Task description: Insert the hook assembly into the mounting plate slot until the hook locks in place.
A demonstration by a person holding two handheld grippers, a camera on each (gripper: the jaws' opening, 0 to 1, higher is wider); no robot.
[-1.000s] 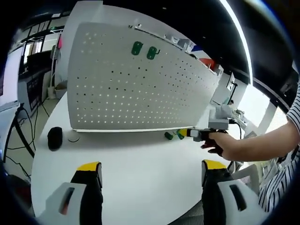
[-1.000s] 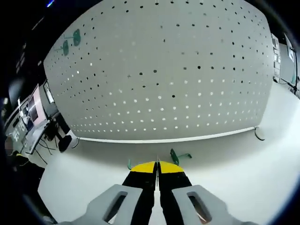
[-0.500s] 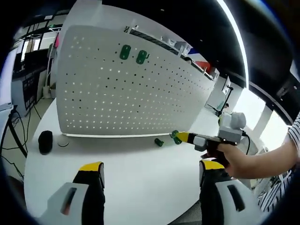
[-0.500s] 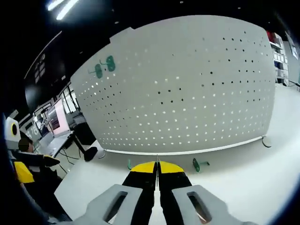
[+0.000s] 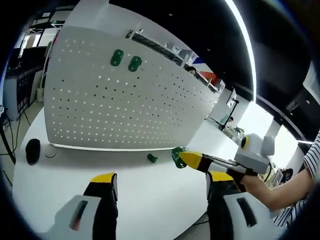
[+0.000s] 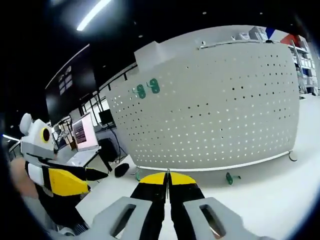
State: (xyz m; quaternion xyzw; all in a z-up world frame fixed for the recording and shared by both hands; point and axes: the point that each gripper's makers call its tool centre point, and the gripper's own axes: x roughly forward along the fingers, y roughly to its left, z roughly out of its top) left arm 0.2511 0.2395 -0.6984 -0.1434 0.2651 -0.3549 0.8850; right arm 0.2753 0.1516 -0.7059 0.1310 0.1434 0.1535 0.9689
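left gripper view: the left gripper point(image 5: 160, 182) has its jaws spread wide over the white table point(image 5: 135, 175). the right gripper point(image 5: 187, 159), entering from 3 o'clock, pinches a green hook point(image 5: 177, 157) at its yellow tips. a second green hook point(image 5: 152, 158) lies on the table at the foot of the white pegboard point(image 5: 125, 100); two green hooks point(image 5: 125, 60) hang at its 11 o'clock.

right gripper view: the jaws are pressed together.
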